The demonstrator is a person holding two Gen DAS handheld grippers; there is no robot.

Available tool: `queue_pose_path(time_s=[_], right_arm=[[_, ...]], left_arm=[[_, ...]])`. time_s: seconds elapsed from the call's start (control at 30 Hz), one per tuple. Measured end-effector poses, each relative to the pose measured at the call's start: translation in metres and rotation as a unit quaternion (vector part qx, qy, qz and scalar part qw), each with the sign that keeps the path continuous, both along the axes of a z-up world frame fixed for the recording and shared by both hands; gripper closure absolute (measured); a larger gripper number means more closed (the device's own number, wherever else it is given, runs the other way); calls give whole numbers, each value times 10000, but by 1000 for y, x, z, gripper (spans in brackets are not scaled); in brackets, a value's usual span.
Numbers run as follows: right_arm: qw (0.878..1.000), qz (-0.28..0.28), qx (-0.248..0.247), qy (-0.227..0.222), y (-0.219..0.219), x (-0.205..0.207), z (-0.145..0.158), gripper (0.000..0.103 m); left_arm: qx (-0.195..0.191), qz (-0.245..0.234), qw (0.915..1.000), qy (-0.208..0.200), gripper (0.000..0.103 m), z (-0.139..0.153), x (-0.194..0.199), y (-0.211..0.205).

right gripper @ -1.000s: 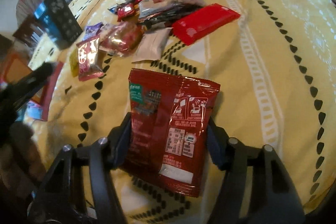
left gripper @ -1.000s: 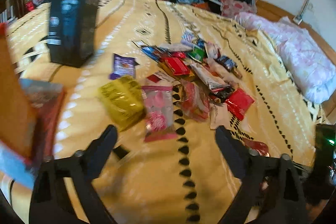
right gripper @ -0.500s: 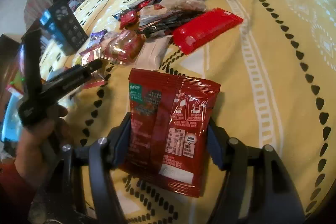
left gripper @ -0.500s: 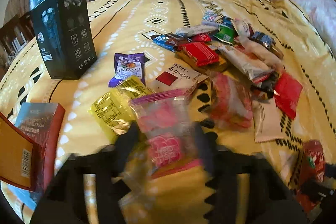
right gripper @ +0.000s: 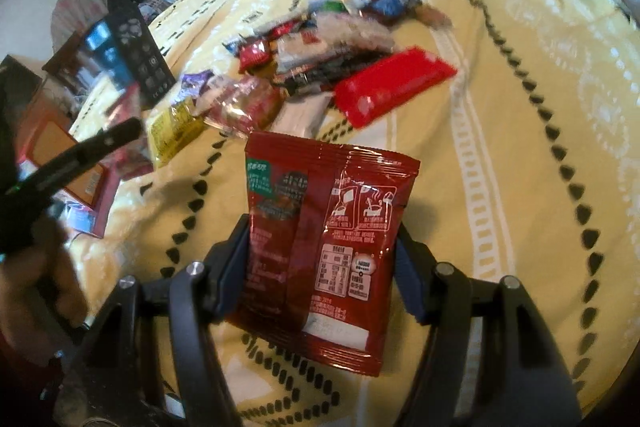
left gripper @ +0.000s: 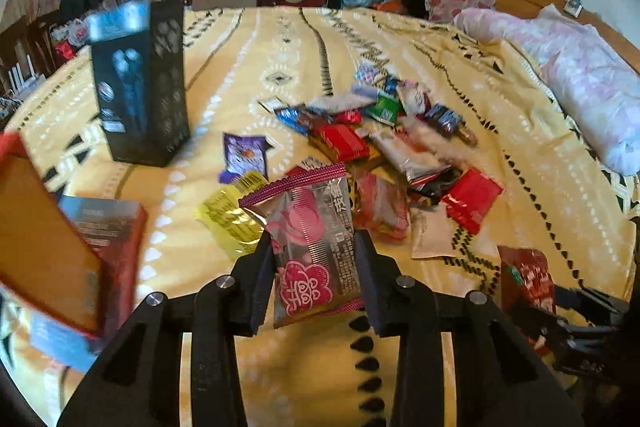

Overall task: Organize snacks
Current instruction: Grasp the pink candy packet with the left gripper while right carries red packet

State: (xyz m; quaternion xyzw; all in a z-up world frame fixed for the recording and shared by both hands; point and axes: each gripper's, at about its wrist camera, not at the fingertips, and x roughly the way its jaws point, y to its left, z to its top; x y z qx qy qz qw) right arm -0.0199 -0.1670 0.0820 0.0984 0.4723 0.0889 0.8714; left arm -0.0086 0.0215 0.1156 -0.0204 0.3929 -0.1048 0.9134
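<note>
Between the fingers of our left gripper (left gripper: pixel 314 259) sits a pink packet (left gripper: pixel 312 247), pinched across its lower half and lifted clear of the bedspread (left gripper: pixel 400 379); the jaws have just been closing and now press on both side seams. We judge it light and soft, a crinkly film pouch with air inside, so it will bulge and may slide if the hold slackens. The crimped seams are the safest place to hold, not the puffy middle.

Our right gripper (right gripper: pixel 320 263) holds a red sachet (right gripper: pixel 320 239) the same way, jaws set narrow against its two long sides near the bottom, with its upper half standing free above the fingers. It looks flat, glossy and limp, likely slippery, and probably holding powder that shifts. A grip low on the side seams suits it.

Just beyond the pink packet, a yellow packet (left gripper: pixel 230 217) and a purple packet (left gripper: pixel 244 155) lie flat near the left edge of the bed. Farther toward the middle is the loose pile of snacks (left gripper: pixel 384 135), small wrappers overlapping, best taken one at a time by an edge that sticks out. A flat red packet (right gripper: pixel 394 87) lies at its near right side.

Farthest, by the left edge, a black box (left gripper: pixel 140 83) stands upright; it looks stiff.
</note>
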Motion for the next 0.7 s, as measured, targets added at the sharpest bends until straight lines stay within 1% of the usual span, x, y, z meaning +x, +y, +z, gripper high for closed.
queue_pose_path(time_s=[0.07, 0.2, 0.37, 0.5, 0.7], right_arm=[[9998, 57, -88, -146, 4, -2, 12, 38], [9988, 184, -205, -396, 16, -4, 35, 38], [9953, 450, -304, -803, 42, 0, 71, 38], [9906, 718, -320, -1118, 68, 8, 99, 38], [9800, 1157, -247, -1601, 118, 22, 145, 38]], left_arm=[[-49, 27, 9999, -129, 64, 17, -10, 7], [6, 166, 9991, -389, 64, 48, -22, 24], [-13, 455, 9970, -629, 64, 81, -36, 56], [57, 798, 9928, -890, 64, 107, -46, 89], [44, 1351, 9847, -1098, 64, 131, -57, 145]])
